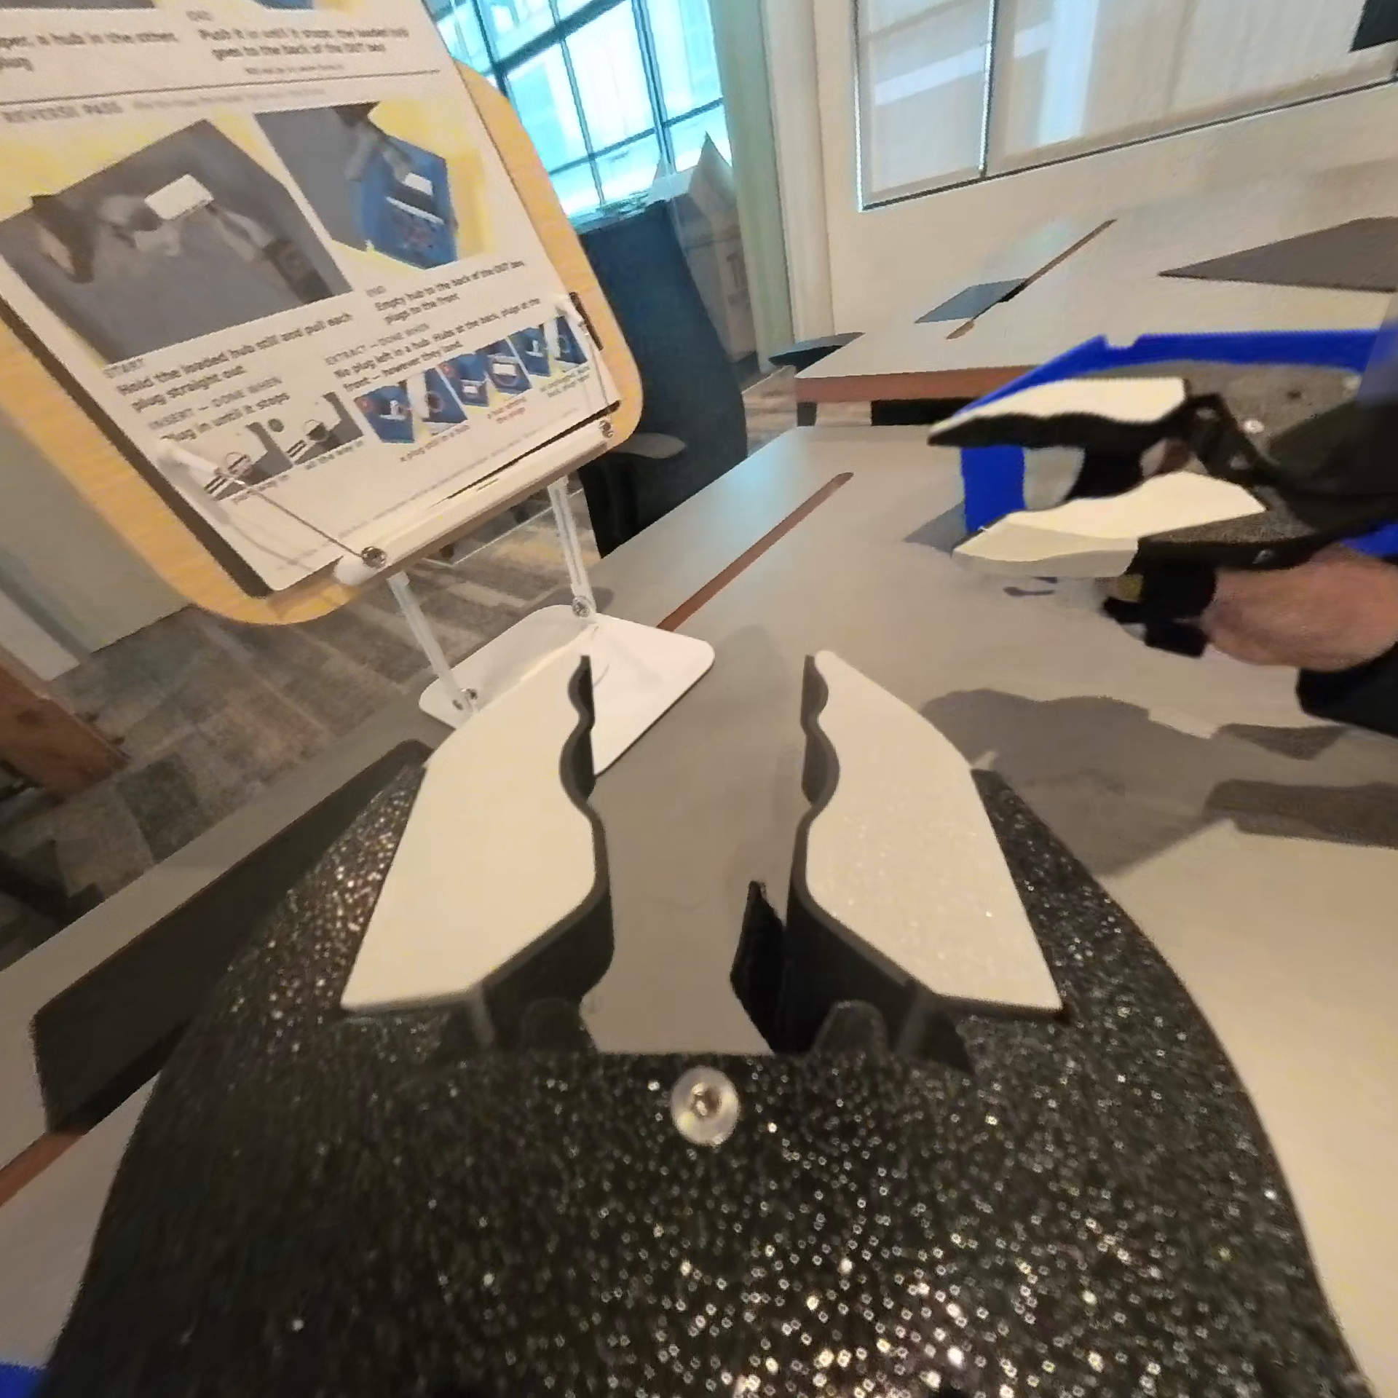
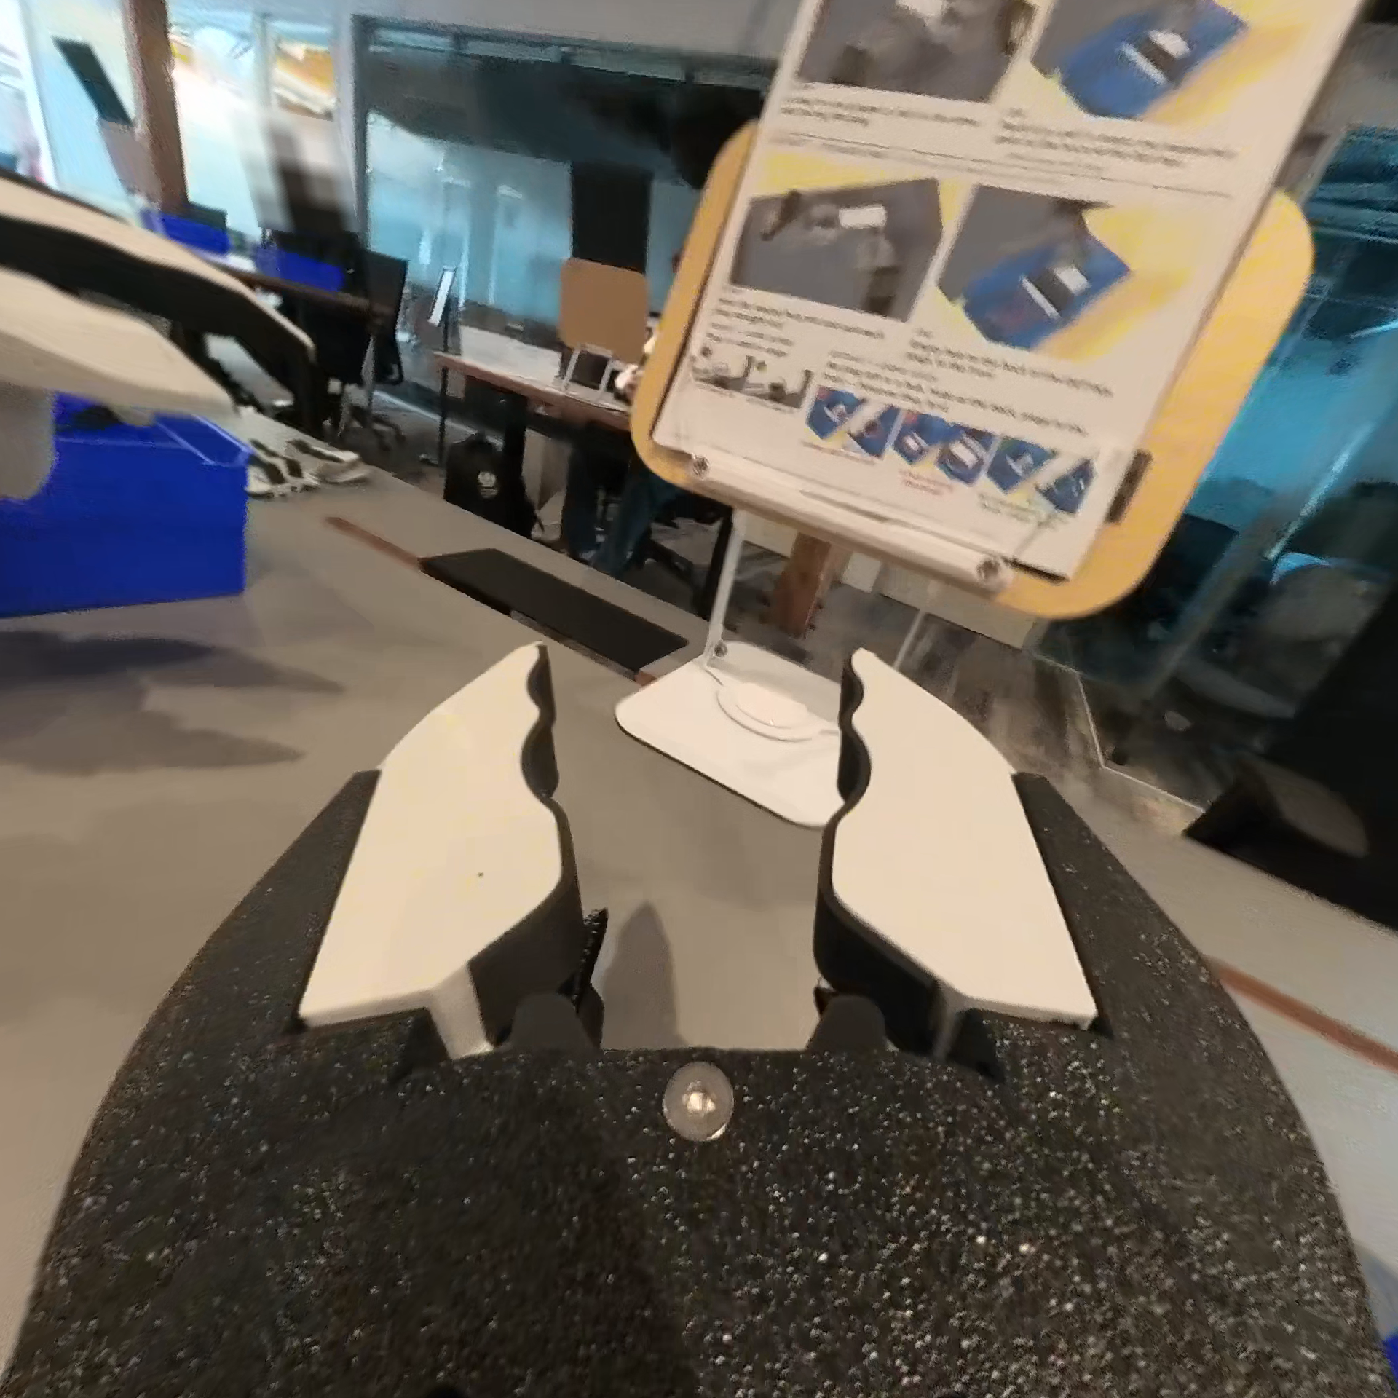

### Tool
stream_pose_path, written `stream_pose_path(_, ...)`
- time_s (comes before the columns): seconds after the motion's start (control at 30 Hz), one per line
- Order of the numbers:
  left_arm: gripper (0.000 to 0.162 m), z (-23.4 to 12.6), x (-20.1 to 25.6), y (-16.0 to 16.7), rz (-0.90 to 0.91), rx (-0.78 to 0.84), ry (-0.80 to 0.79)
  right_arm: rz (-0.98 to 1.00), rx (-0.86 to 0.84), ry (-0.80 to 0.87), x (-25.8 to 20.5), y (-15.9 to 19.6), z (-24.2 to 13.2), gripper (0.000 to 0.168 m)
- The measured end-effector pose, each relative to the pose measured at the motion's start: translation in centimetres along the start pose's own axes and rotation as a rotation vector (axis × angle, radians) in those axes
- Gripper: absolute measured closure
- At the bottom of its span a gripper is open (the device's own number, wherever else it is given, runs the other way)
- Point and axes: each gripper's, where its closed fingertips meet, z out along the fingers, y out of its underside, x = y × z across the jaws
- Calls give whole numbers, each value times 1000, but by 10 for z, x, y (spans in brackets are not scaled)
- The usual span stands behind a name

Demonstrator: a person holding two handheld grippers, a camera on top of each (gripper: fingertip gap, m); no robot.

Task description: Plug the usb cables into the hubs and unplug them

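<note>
Left wrist view: the left claw [image 1: 696, 673] hangs over the grey table [image 1: 945, 945] with its jaws spread wide and nothing between them. Ahead stands an instruction board [image 1: 302, 302] on a white stand [image 1: 650, 658]. To the right, the right claw [image 1: 953, 492] hovers above the table, also parted and empty, held by a hand [image 1: 1278, 620]. Something blue [image 1: 991, 484] shows behind it, too blurred to name. No USB cable or hub appears here.

Right wrist view: the right claw [image 2: 696, 666] is wide open and holds nothing, pointing at the board's stand [image 2: 681, 726]. A blue bin [image 2: 128, 522] sits at the left of the table [image 2: 227, 756], and the left claw [image 2: 151, 340] crosses the upper left corner. Cables and hubs are not visible; they may lie in the bin, though I cannot tell.

As a judgement, USB cables are light and floppy, so grip the stiff plug housing, not the cord. A hub is light and smooth, likely to slide, so it should be pinched across its body while the plug goes straight in.
</note>
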Motion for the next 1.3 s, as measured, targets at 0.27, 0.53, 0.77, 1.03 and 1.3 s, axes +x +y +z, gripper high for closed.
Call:
stream_pose_path(0.27, 112, 15, -11, 27, 38, -5, -130, 69, 76, 88, 12, 23, -6, 98)
stream_pose_path(0.53, 118, 24, -12, 56, 140, -67, -212, 35, 83, 60, 3, 23, -1, 97)
stream_pose_path(0.77, 114, 13, -5, 13, 300, -64, -267, -95, 85, 56, -6, 22, 1, 94)
stream_pose_path(1.03, 113, -60, -29, -20, 370, -111, -399, -104, 95, 52, -7, 22, 0, 95)
stream_pose_path(1.3, 114, -177, -89, -19, 194, -112, -640, -106, 84, 49, -9, 26, 1, 97)
